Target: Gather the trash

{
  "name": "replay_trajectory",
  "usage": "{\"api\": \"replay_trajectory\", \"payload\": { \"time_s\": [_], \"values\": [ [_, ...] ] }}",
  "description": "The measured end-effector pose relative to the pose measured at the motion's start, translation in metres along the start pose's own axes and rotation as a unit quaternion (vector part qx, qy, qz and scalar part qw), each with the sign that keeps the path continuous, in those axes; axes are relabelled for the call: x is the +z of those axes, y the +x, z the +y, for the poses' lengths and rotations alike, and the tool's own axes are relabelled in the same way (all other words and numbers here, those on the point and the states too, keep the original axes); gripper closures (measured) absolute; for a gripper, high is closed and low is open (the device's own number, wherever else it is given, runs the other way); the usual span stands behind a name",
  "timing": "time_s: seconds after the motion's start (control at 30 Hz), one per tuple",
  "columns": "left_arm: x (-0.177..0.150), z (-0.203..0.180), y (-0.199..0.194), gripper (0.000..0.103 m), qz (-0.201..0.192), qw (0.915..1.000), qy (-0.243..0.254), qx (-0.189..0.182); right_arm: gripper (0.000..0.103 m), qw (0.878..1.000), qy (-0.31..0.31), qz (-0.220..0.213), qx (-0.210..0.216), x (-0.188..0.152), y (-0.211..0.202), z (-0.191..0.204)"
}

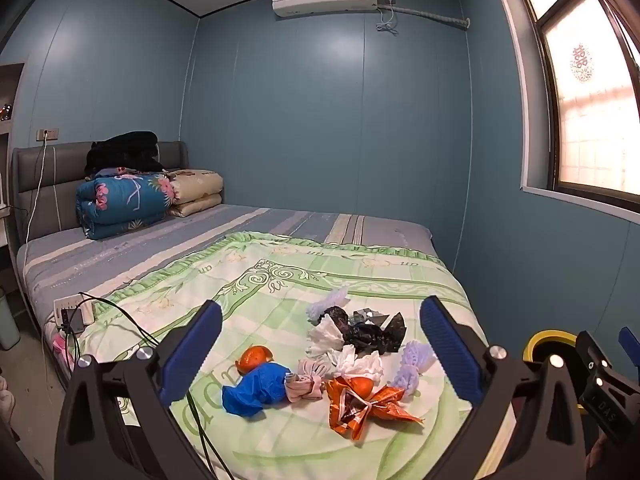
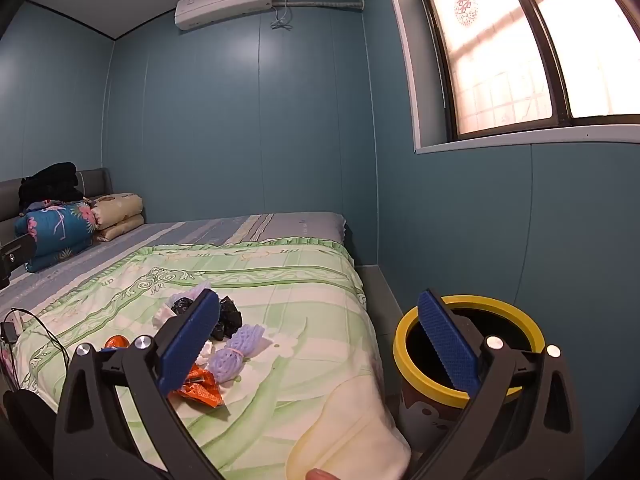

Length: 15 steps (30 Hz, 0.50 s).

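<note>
A heap of trash lies on the green bedspread (image 1: 280,280): an orange wrapper (image 1: 360,404), a blue bag (image 1: 256,394), orange peel (image 1: 254,358), white tissues (image 1: 360,362), black plastic (image 1: 372,332) and purple foam nets (image 1: 414,364). My left gripper (image 1: 320,344) is open and empty, held above the heap. My right gripper (image 2: 320,340) is open and empty, over the bed's right edge. The yellow-rimmed bin (image 2: 468,344) stands on the floor beside the bed; the right finger is in front of its mouth. The purple foam net (image 2: 236,350) and orange wrapper (image 2: 200,390) show in the right wrist view.
Folded quilts (image 1: 128,204) lie at the headboard. A power strip with cables (image 1: 74,312) lies at the bed's left edge. A blue wall and a window (image 2: 520,48) stand to the right. The bin's rim (image 1: 550,342) also shows at the left view's right edge.
</note>
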<state>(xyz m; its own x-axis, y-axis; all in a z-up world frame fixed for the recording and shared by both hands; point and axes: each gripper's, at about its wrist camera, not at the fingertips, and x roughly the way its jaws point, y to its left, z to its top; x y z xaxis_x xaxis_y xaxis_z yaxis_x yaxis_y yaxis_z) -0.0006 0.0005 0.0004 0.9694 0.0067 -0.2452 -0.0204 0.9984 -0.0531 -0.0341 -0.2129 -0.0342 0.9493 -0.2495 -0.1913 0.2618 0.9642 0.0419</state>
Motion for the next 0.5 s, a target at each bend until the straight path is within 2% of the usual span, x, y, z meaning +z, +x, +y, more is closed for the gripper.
{"api": "replay_trajectory", "payload": {
  "time_s": [0.07, 0.1, 0.5],
  "values": [
    [-0.001, -0.0014, -0.0008, 0.007, -0.002, 1.0, 0.002, 0.002, 0.008, 1.0, 0.001, 0.0, -0.001, 0.0001, 0.0001, 0.0],
    [0.0013, 0.0008, 0.0026, 0.007, 0.011, 0.9999, -0.002, -0.005, 0.008, 1.0, 0.001, 0.0, 0.0, 0.0001, 0.0001, 0.0001],
    [-0.0003, -0.0008, -0.0019, 0.007, 0.005, 1.0, -0.004, -0.007, 0.008, 1.0, 0.0, 0.002, 0.0, 0.0009, 0.0011, -0.0002]
  ]
}}
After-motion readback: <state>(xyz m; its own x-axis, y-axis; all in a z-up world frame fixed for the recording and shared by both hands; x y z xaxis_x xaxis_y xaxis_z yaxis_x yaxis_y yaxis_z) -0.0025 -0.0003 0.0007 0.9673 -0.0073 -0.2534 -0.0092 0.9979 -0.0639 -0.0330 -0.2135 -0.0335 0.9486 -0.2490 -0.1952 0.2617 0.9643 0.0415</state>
